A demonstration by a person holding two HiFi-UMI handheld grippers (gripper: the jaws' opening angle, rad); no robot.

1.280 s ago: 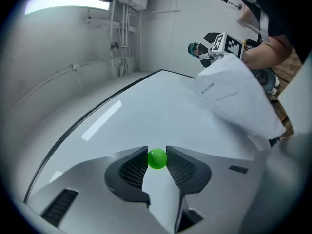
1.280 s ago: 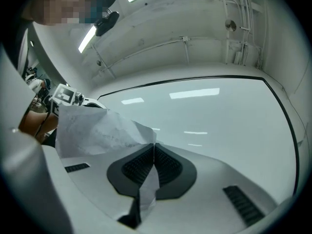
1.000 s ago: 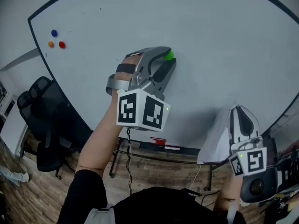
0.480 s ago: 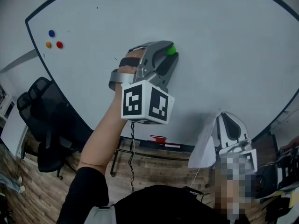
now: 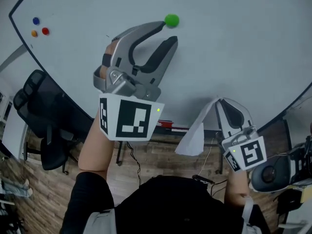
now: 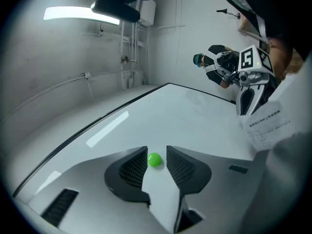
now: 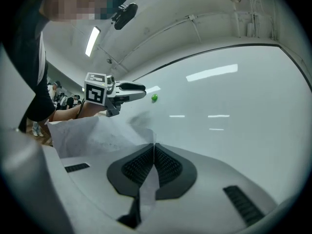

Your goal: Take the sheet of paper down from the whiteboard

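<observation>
The whiteboard [image 5: 234,38] fills the head view, with a green magnet [image 5: 171,20] stuck on it. My left gripper [image 5: 168,32] hovers just below the magnet, its jaws opening. In the left gripper view the green magnet [image 6: 155,160] shows in the gap at the tips of my left gripper [image 6: 156,150], and neither pad touches it. My right gripper [image 5: 219,102] is low on the right, shut on an edge of the sheet of paper [image 5: 191,136], which hangs off the board. The right gripper view shows the paper [image 7: 83,134] pinched in my right gripper [image 7: 154,147].
Blue, orange and red magnets [image 5: 40,27] sit at the board's top left. A marker tray with a red item [image 5: 165,125] runs under the board. A black office chair [image 5: 34,111] stands at the left, and a dark device [image 5: 273,172] at the lower right.
My left gripper has let go of the green magnet and drawn back from it; the magnet stays on the board. My right gripper has carried the paper down and away from the board.
</observation>
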